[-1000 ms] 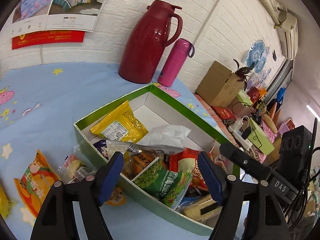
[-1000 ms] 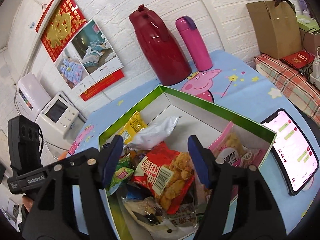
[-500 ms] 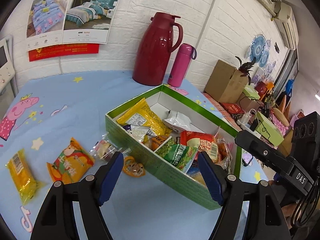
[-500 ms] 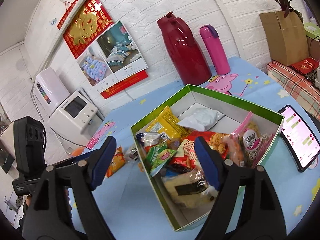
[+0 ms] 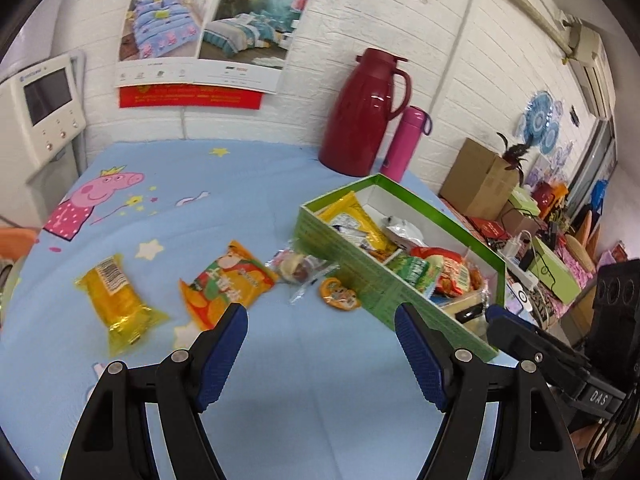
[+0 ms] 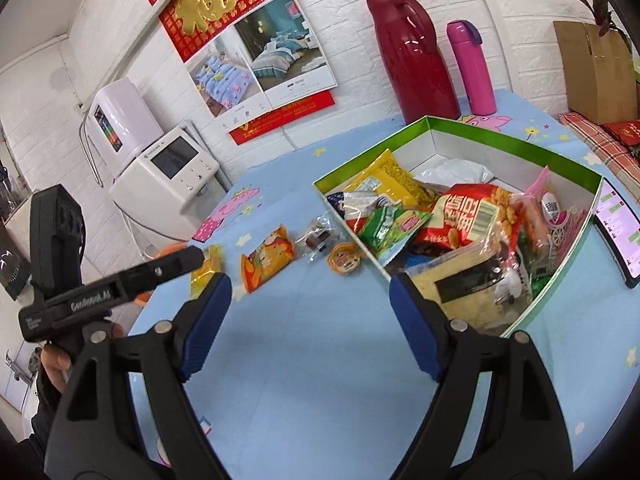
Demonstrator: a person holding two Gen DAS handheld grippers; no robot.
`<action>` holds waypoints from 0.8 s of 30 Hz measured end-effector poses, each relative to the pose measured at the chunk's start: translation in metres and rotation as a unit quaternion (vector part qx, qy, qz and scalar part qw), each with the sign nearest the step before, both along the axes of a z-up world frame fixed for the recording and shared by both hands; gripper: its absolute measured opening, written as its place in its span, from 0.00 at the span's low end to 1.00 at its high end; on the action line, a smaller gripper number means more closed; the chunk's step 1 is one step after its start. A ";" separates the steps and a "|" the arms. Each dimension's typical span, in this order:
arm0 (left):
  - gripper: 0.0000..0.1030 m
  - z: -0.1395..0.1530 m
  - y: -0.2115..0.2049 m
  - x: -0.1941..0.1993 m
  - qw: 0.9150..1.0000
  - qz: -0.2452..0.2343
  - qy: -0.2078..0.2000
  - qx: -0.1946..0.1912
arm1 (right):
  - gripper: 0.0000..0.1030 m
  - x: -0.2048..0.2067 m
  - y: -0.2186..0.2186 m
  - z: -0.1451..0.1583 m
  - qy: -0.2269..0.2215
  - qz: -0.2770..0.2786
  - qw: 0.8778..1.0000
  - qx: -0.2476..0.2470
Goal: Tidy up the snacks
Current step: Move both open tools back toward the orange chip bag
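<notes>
Green-walled cardboard box (image 5: pixel 340 248) holding most of the snacks, seen on the right half of the desk (image 5: pixel 240 168), its long axis running from the near right toward the red thermos jug (image 5: pixel 360 116) and pink bottle (image 5: pixel 406 142) at the far wall. Four snacks lie loose on the blue cloth to its left: a yellow packet (image 5: pixel 118 304) with its long axis pointing roughly away from the camera, an orange packet (image 5: pixel 224 284) angled toward the box, a clear-wrapped sweet (image 5: pixel 298 270) just beside the box wall, and a small round orange pack (image 5: pixel 338 294) near the same wall. Compared with one second ago, both cameras have pulled back and up: the box, which then filled the space between the jaws, now sits farther off, and the loose snacks have come into full view. Left gripper (image 5: pixel 320 344) hovers above bare cloth in front of the loose snacks, jaws spread wide with nothing between them. Right gripper (image 6: pixel 310 312) hovers by the near corner of the box, jaws likewise wide apart and holding nothing. A phone (image 6: pixel 616 232) lies beside the box on the right.
</notes>
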State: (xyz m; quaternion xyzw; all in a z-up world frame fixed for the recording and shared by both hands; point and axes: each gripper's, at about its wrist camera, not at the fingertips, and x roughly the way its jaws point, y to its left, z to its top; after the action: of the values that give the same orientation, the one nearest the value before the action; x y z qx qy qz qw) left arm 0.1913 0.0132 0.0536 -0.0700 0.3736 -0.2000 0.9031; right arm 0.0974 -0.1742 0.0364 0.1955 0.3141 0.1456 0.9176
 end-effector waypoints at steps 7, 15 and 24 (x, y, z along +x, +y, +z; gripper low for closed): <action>0.75 -0.015 0.052 0.022 0.998 0.061 0.019 0.018 | 0.79 0.012 0.037 -0.018 0.031 0.037 0.999 -0.020; 0.75 -0.038 0.042 0.063 0.998 0.032 0.045 0.030 | 0.79 0.020 0.052 -0.041 0.055 0.049 0.996 -0.043; 0.75 -0.078 0.024 0.131 0.994 0.024 0.097 0.041 | 0.79 0.030 0.039 -0.059 0.070 0.044 0.997 -0.012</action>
State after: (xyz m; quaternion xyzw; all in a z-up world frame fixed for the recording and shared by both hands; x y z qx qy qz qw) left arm 0.3219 0.0371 -0.0245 -0.0611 0.4653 -0.1550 0.8693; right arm 0.1271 -0.1348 -0.0231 0.1804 0.3877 0.1675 0.8883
